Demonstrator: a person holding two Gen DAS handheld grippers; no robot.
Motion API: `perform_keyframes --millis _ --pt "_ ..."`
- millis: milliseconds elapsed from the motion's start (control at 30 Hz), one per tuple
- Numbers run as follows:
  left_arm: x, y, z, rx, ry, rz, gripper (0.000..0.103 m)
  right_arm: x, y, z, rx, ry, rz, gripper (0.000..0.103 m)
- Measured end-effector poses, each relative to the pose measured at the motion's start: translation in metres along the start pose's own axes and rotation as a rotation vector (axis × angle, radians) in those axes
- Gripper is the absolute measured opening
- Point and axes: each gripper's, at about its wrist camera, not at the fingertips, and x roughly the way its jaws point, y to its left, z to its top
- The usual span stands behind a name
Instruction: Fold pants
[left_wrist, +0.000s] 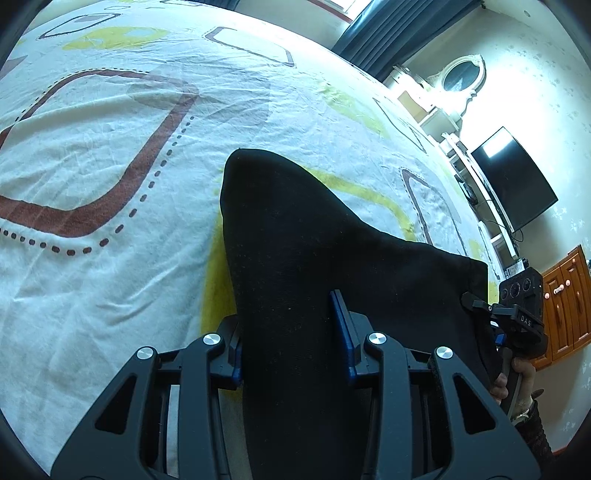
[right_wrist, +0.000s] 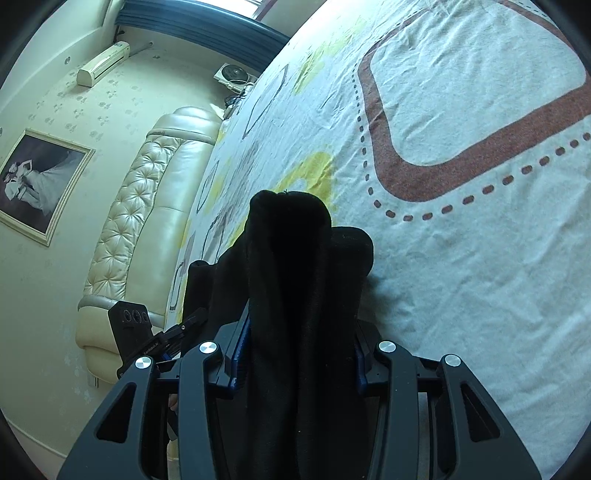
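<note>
Both hand-held grippers (left_wrist: 293, 343) (right_wrist: 297, 354) clamp black pants (left_wrist: 295, 240) above bedsheet (left_wrist: 110, 166).

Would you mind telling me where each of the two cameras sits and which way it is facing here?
Left wrist: on the left gripper, looking along its fingers over the black pants and patterned bedsheet toward a wall TV; the right gripper and the hand holding it show.
Right wrist: on the right gripper, facing the padded headboard and framed photo; the left gripper shows.
Shared: pants, bedsheet, each other's gripper.
</note>
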Motion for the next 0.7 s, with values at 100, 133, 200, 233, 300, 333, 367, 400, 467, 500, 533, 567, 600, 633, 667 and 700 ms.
perform_keyframes --millis 100,133,200,233,300,333,367,400,467,500,533,567,600,633,667,700 --pt "0.003 0.003 0.010 -0.004 -0.003 0.003 0.037 0.006 0.000 0.007 0.003 -0.003 0.003 0.043" --pt "0.004 0.004 0.012 -0.004 -0.005 0.005 0.037 0.007 0.000 0.009 0.004 -0.004 0.004 0.043" --pt "0.006 0.005 0.016 -0.005 -0.005 0.007 0.037 0.010 -0.001 0.012 0.010 -0.006 0.008 0.043" --pt "0.008 0.006 0.018 -0.006 -0.004 0.006 0.037 0.011 -0.002 0.013 0.012 -0.007 0.009 0.043" --pt "0.009 0.008 0.021 -0.011 -0.003 0.002 0.037 0.012 -0.002 0.016 0.015 -0.007 0.012 0.043" --pt "0.009 0.009 0.022 -0.012 -0.004 0.000 0.037 0.013 -0.002 0.013 0.017 -0.008 0.013 0.043" --pt "0.010 0.010 0.023 -0.013 -0.005 -0.001 0.037 0.013 -0.001 0.014 0.017 -0.008 0.014 0.043" --pt "0.010 0.010 0.023 -0.013 -0.005 -0.002 0.037 0.014 -0.001 0.014 0.017 -0.008 0.014 0.043" --pt "0.010 0.011 0.023 -0.015 -0.006 -0.005 0.037 0.015 -0.001 0.014 0.020 -0.009 0.016 0.043" --pt "0.010 0.012 0.023 -0.018 -0.005 -0.008 0.037 0.016 -0.001 0.015 0.024 -0.008 0.018 0.043" --pt "0.010 0.013 0.023 -0.024 -0.005 -0.012 0.037 0.016 -0.001 0.016 0.028 -0.007 0.021 0.043" --pt "0.010 0.014 0.023 -0.030 -0.005 -0.017 0.037 0.017 -0.002 0.016 0.031 -0.008 0.023 0.043" --pt "0.010 0.015 0.023 -0.034 -0.005 -0.019 0.037 0.017 -0.002 0.016 0.033 -0.008 0.024 0.043" --pt "0.010 0.016 0.023 -0.036 -0.006 -0.021 0.037 0.018 -0.002 0.016 0.035 -0.009 0.024 0.043" --pt "0.010 0.016 0.023 -0.038 -0.007 -0.023 0.037 0.017 -0.001 0.017 0.036 -0.009 0.024 0.043" --pt "0.010 0.017 0.022 -0.039 -0.008 -0.024 0.037 0.017 -0.001 0.017 0.037 -0.009 0.024 0.043"
